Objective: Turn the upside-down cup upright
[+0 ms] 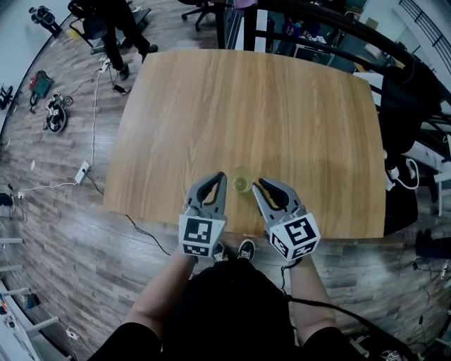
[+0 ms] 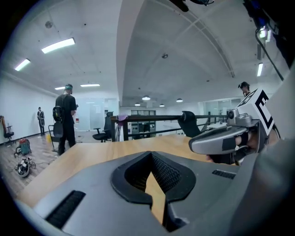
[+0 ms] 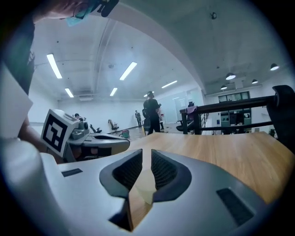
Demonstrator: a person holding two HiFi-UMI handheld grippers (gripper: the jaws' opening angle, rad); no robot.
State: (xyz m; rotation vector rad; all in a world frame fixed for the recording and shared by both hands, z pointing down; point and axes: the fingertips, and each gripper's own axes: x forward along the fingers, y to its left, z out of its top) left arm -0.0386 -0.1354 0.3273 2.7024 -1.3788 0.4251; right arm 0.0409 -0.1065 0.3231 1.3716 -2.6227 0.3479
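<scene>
A small see-through yellowish cup [image 1: 242,184] stands on the wooden table [image 1: 282,106] near its front edge, mouth up as far as I can tell. It sits between the tips of both grippers, and neither touches it. My left gripper [image 1: 221,177] is just left of it, shut with nothing in it; in the left gripper view its pads [image 2: 159,168] meet. My right gripper [image 1: 260,183] is just right of the cup, jaws a narrow slit apart and holding nothing. Through that slit a pale patch [image 3: 144,192] shows, likely the cup below.
The front table edge [image 1: 232,229] lies right under both grippers, with my shoes [image 1: 245,248] below it. A black railing and office chairs [image 1: 204,8] stand beyond the far edge. A person [image 2: 64,115] stands at far left. Cables and a power strip [image 1: 82,171] lie on the floor.
</scene>
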